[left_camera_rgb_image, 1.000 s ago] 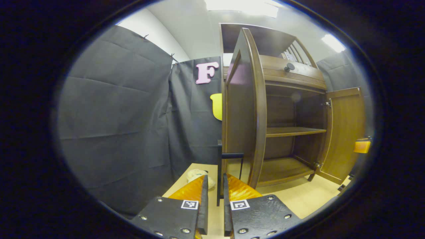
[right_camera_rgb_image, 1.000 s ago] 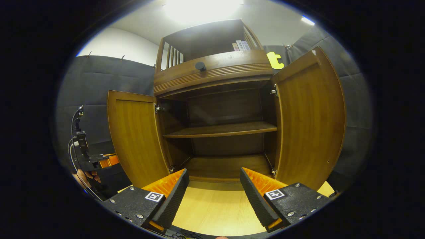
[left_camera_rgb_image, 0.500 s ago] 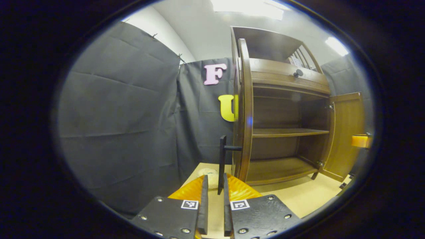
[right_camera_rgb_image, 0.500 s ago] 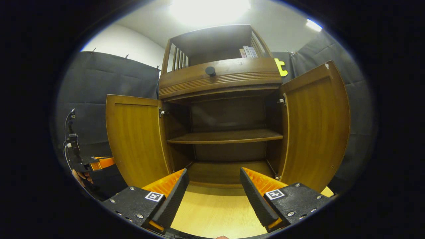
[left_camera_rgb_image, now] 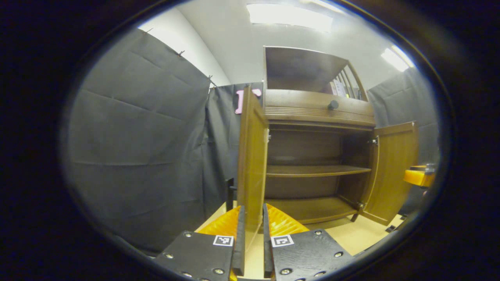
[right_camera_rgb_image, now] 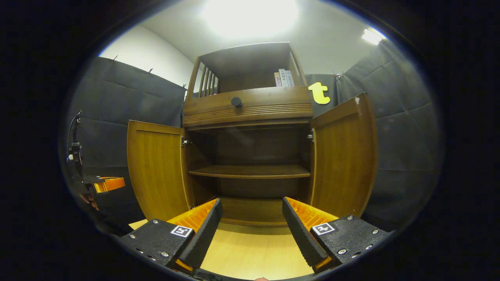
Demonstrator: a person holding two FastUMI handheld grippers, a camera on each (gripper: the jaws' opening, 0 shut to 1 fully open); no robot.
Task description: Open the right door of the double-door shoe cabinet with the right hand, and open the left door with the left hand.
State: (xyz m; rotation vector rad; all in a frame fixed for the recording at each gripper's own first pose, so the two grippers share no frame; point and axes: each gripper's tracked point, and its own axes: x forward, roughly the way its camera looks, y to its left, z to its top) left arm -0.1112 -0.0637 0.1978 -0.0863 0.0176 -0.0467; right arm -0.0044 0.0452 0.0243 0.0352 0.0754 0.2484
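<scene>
While both doors hang open, everything turns on the left gripper and the thin edge of the left door. That door runs upright, top to bottom, and its lower edge drops straight down into the slot between the gripper's two fingers. The fingers sit nearly together, one on each side of the panel, and whether they actually pinch the wood cannot be told from the left gripper view. From the right gripper view the left door stands swung wide at the left of the cabinet, with the left gripper just beside its outer edge.

Over on the other side, the right gripper hovers in front of the cabinet, jaws spread wide and gripping nothing. It points straight at the bare shelf, and the right door stands apart from it, up and to the right, swung out on its hinges. The same right door shows far to the right in the left gripper view.

By the look of it the task is all but done. Any last move belongs to the left hand: let go and pull back along the door's edge.
</scene>
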